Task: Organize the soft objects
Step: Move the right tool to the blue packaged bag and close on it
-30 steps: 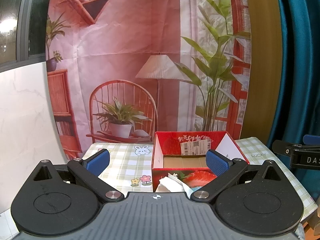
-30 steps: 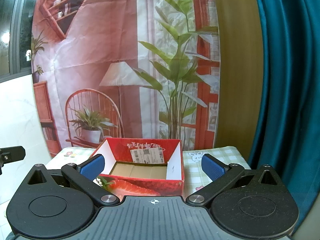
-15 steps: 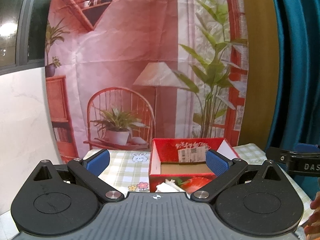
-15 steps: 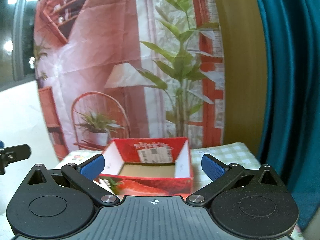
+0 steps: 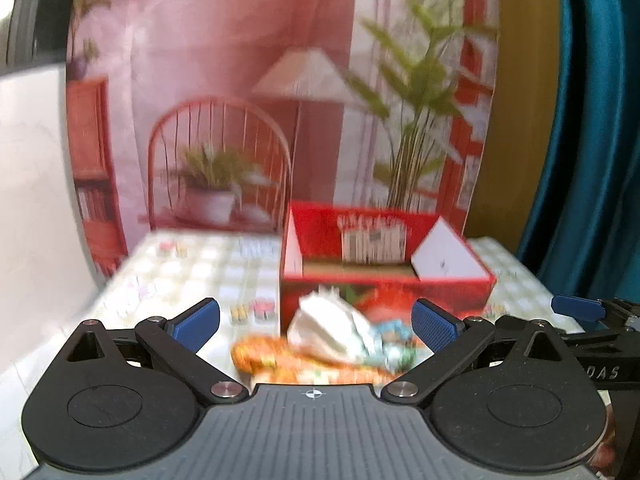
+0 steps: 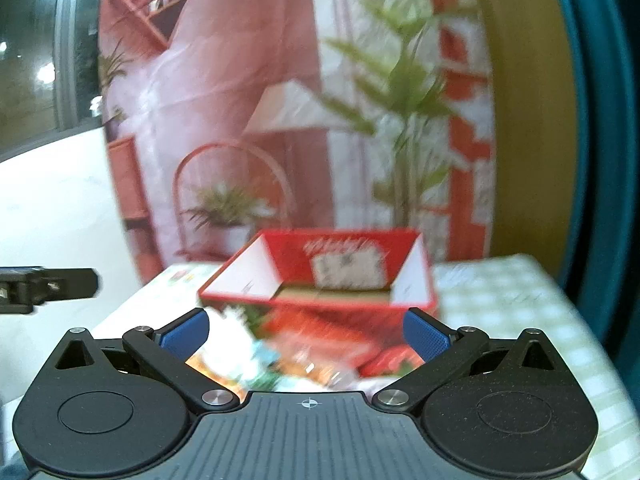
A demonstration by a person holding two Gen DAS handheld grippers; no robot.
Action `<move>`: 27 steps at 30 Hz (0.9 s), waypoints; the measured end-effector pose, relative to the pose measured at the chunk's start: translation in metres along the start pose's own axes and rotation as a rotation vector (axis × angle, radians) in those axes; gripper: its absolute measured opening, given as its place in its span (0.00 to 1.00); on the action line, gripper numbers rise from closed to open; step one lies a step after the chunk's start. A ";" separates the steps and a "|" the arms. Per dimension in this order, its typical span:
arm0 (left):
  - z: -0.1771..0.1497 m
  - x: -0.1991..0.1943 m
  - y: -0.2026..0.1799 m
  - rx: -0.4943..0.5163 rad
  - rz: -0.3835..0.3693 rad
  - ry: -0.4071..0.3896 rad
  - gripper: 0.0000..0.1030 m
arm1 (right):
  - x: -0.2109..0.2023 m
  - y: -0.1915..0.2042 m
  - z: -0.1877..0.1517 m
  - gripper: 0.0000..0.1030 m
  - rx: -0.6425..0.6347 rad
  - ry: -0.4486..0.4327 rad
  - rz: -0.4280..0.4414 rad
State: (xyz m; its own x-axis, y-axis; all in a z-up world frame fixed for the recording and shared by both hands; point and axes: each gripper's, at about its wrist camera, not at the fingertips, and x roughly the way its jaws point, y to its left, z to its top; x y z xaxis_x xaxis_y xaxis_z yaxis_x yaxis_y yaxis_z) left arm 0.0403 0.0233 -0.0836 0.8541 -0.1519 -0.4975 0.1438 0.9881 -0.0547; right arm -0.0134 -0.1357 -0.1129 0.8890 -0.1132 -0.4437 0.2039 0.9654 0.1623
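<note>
gaping wide, both grippers point(image 5: 316, 322) point(image 6: 306, 330); red box point(image 5: 384, 280) apparently empty; soft pile point(image 5: 332, 336) before it.

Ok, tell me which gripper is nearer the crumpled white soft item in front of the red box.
Left, seemingly. The left gripper frames the crumpled white soft item centrally; the right gripper has it off towards its left finger.

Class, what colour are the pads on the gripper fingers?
Blue pads, on black arms; clearest in the left wrist view.
</note>
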 end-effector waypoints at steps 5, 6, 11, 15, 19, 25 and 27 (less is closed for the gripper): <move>-0.021 0.029 0.017 -0.071 -0.020 0.094 0.96 | 0.019 0.015 -0.023 1.00 -0.072 0.100 -0.016; -0.025 0.033 0.019 -0.071 -0.023 0.105 0.95 | 0.020 0.014 -0.026 1.00 -0.064 0.104 0.004; -0.039 0.050 0.022 -0.057 -0.053 0.156 0.93 | 0.032 0.006 -0.037 1.00 -0.019 0.175 0.054; -0.050 0.067 0.031 -0.145 -0.104 0.223 0.88 | 0.039 0.010 -0.046 0.99 -0.054 0.220 0.068; -0.058 0.076 0.037 -0.170 -0.103 0.240 0.85 | 0.042 0.017 -0.049 0.94 -0.102 0.233 0.096; -0.066 0.081 0.039 -0.202 -0.149 0.282 0.78 | 0.049 0.018 -0.053 0.77 -0.098 0.275 0.143; -0.071 0.087 0.040 -0.235 -0.188 0.310 0.75 | 0.050 0.018 -0.056 0.71 -0.093 0.290 0.166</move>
State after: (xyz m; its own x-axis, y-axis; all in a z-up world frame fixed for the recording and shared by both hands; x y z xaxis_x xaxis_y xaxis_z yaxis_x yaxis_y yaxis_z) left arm 0.0846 0.0518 -0.1906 0.6281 -0.3505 -0.6948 0.1344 0.9283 -0.3468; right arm 0.0119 -0.1105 -0.1811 0.7508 0.1053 -0.6521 0.0164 0.9839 0.1777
